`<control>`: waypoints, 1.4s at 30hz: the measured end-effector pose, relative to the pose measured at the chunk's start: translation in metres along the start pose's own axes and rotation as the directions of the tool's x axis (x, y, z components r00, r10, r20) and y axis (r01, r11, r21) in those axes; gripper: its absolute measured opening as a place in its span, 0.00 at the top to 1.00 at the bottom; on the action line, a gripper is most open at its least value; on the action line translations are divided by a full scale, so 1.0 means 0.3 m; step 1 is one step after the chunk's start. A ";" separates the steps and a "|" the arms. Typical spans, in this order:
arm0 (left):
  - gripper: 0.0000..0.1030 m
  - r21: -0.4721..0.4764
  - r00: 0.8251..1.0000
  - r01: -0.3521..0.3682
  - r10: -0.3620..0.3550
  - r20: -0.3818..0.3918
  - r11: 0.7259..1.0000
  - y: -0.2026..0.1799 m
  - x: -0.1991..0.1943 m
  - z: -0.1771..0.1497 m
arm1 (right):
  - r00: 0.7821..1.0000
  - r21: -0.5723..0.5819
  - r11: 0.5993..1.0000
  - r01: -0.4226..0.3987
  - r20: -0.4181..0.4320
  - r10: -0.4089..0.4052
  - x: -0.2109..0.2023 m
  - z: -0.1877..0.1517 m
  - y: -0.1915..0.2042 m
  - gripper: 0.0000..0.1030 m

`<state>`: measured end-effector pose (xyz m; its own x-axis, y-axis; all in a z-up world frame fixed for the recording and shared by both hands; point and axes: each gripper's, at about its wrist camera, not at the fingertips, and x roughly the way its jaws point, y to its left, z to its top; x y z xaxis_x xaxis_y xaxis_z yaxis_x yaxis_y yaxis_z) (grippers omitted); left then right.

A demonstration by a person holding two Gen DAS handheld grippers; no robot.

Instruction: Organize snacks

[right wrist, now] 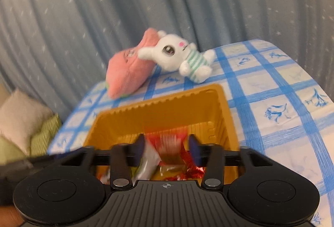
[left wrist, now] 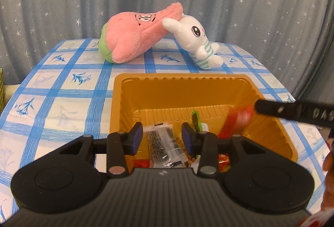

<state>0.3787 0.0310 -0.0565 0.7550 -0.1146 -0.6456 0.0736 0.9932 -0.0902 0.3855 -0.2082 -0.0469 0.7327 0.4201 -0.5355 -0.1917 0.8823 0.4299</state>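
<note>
An orange plastic tray (left wrist: 179,89) sits on the blue-checked tablecloth and holds several snack packets. My left gripper (left wrist: 160,137) is open and empty, over the tray's near side, above a clear packet with black print (left wrist: 160,143). A green packet (left wrist: 197,120) lies beyond it. My right gripper (right wrist: 167,147) hovers over the same tray (right wrist: 158,110), jaws apart. A blurred red and white snack packet (right wrist: 171,145) sits between its fingers and appears to be falling; it also shows in the left wrist view (left wrist: 238,120) below the right gripper's finger (left wrist: 271,109).
A pink plush (left wrist: 133,39) and a white rabbit plush (left wrist: 198,43) lie at the table's far edge, behind the tray. A blue starred curtain hangs behind. Cushions (right wrist: 23,122) lie off the table's left side in the right wrist view.
</note>
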 end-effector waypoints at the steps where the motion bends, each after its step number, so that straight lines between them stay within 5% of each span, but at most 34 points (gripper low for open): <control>1: 0.63 0.000 1.000 -0.002 0.002 -0.001 1.000 0.001 0.001 -0.001 | 1.000 0.002 1.000 0.010 0.013 -0.010 -0.007 0.006 -0.004 0.50; 23: 0.54 0.006 1.000 -0.007 0.007 -0.011 1.000 0.000 0.005 -0.016 | 0.998 -0.042 0.997 0.070 0.004 -0.070 -0.008 -0.017 -0.003 0.50; 29: 0.44 0.001 1.000 -0.016 0.016 -0.004 1.000 0.000 -0.031 -0.029 | 0.996 -0.074 0.993 0.087 0.016 -0.086 -0.021 -0.022 0.012 0.50; 34: 0.29 0.003 0.999 -0.026 0.026 0.019 1.000 0.002 -0.081 -0.040 | 0.994 -0.067 0.992 0.104 0.043 -0.101 -0.059 -0.028 0.015 0.24; 42: 0.12 0.011 0.999 -0.040 0.039 0.033 0.999 -0.003 -0.158 -0.088 | 0.993 -0.082 0.989 0.121 0.021 -0.119 -0.133 -0.088 0.001 0.16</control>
<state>0.3257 0.0349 -0.0458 0.7784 -0.0749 -0.6232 0.0506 0.9971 -0.0567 0.3389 -0.2190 -0.0448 0.7637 0.3073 -0.5678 -0.1548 0.9410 0.3010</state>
